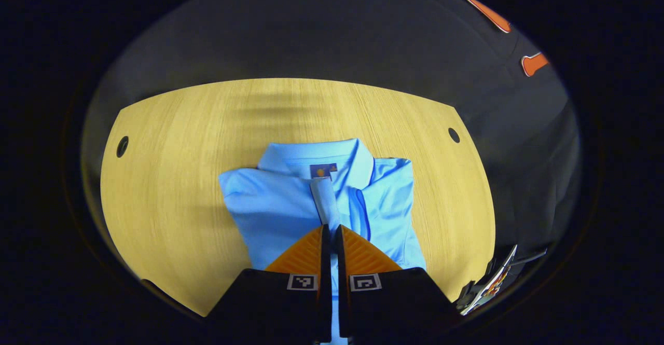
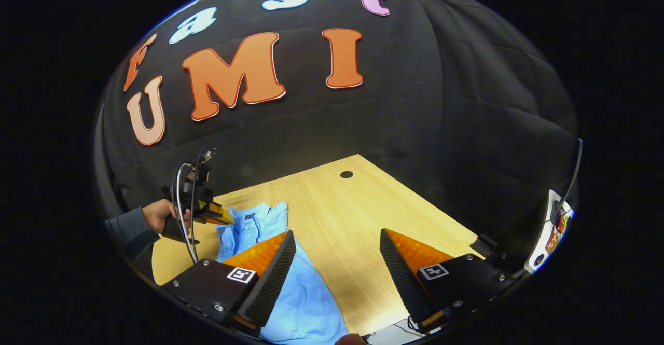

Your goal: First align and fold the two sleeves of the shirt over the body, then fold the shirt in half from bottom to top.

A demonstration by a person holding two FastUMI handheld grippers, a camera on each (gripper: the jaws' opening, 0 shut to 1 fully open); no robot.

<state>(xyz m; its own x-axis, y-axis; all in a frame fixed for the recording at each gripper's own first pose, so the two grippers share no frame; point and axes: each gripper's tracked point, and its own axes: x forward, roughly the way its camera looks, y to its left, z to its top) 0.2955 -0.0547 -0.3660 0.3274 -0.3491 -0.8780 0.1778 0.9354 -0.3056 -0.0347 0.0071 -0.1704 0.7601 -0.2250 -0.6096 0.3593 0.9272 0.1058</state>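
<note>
At the centre of the left gripper view, the light blue polo shirt (image 1: 290, 205) lies on the pale wooden table (image 1: 171, 179), sleeves seemingly folded in; the bottom-to-top fold looks undone. The left gripper (image 1: 330, 231) is clenched above it, apparently empty; the right gripper (image 2: 337, 241) gapes.

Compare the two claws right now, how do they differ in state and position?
The left claw has its jaws nearly closed, a thin gap between them, while the right claw stands wide open. The left claw sits over the placket of the blue shirt; the right claw hangs past the shirt's edge, mostly above the bare wooden table. Both point down toward the table.
</note>
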